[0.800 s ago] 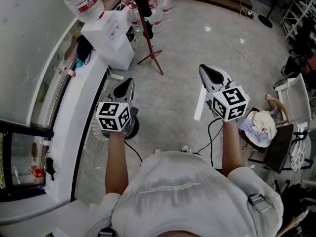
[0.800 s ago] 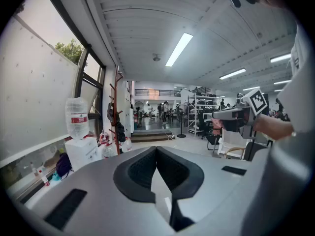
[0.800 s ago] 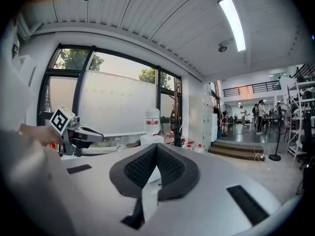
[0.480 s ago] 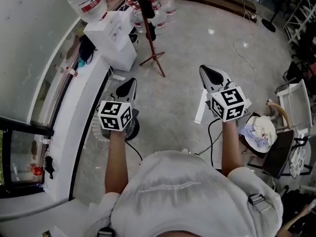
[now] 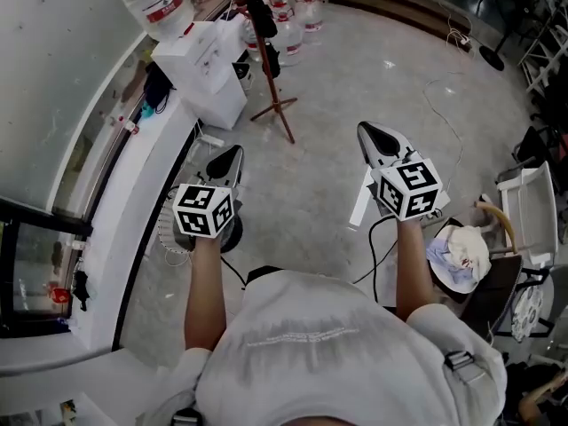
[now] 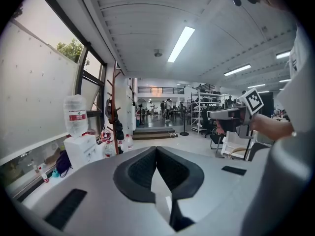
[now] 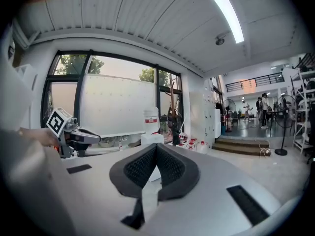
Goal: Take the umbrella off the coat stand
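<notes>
- the coat stand [image 5: 274, 105], a red-brown pole on splayed feet, stands on the pale floor [image 5: 328, 69] well ahead of both grippers and just beside the white water dispenser [image 5: 202, 71]. its top is cut off by the upper edge of the head view.
- the umbrella [image 5: 260, 9] looks to be the dark, narrow bundle hanging against the pole near the top. it is small and shadowed, and a second dark shape lower on the pole cannot be told from it with any certainty.
- in the left gripper view the coat stand [image 6: 116, 107] is far off, and the dark things on its pegs merge into one mass. in the right gripper view the coat stand [image 7: 173, 113] is smaller again, beside the dispenser's bottle [image 7: 151, 119], with no detail to read.
- the left gripper [image 5: 234, 151] is well short of the stand. its own view shows the left gripper [image 6: 156, 150] with both dark pads pressed together and nothing between them.
- the right gripper [image 5: 366, 131] is also far from the stand. in its own view the right gripper [image 7: 156, 146] has its jaws closed on each other and is empty.
- the person's shoulders [image 5: 337, 344] fill the bottom of the head view and hide the floor beneath.
- at the right edge a chair [image 5: 497, 273] with a pale cloth [image 5: 461, 251] on it is partly cut off.
</notes>
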